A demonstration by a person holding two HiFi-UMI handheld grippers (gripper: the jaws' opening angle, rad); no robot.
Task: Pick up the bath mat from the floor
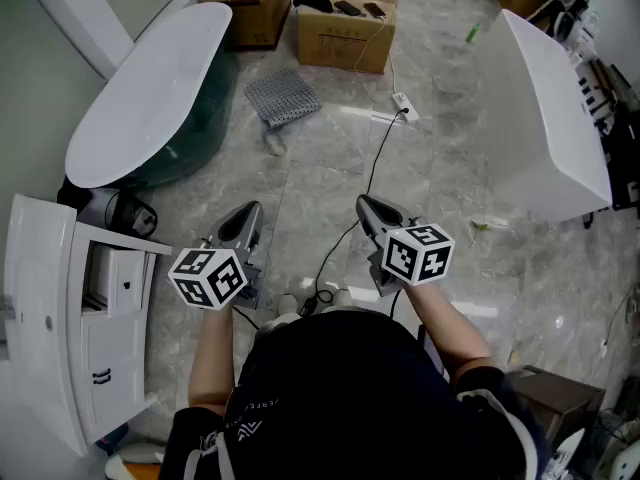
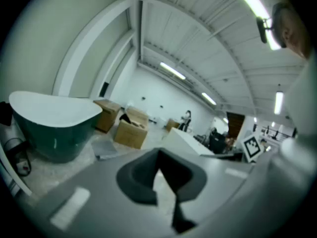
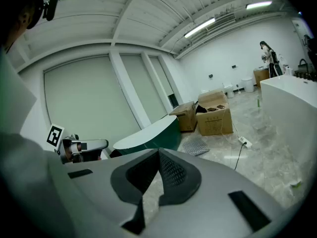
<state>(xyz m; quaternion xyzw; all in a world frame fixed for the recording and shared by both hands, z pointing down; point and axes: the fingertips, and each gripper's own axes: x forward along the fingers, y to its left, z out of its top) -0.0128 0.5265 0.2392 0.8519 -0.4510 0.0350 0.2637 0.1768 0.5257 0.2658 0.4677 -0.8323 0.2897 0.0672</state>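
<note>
The bath mat point(image 1: 283, 96), a grey textured square, lies on the marble floor beyond both grippers, beside the green tub. It also shows as a grey patch in the left gripper view point(image 2: 105, 148) and the right gripper view point(image 3: 196, 145). My left gripper point(image 1: 245, 220) and right gripper point(image 1: 370, 208) are held side by side above the floor, well short of the mat and pointing toward it. The left gripper point(image 2: 158, 155) has its tips together with nothing held. The right gripper point(image 3: 159, 155) is likewise shut and empty.
A green tub with a white rim point(image 1: 150, 98) stands at the left, with a white cabinet point(image 1: 50, 318) nearer. Two cardboard boxes point(image 1: 345, 18) sit behind the mat. A power strip point(image 1: 404, 105) and its cable run across the floor. A large white tub point(image 1: 555, 118) stands at the right.
</note>
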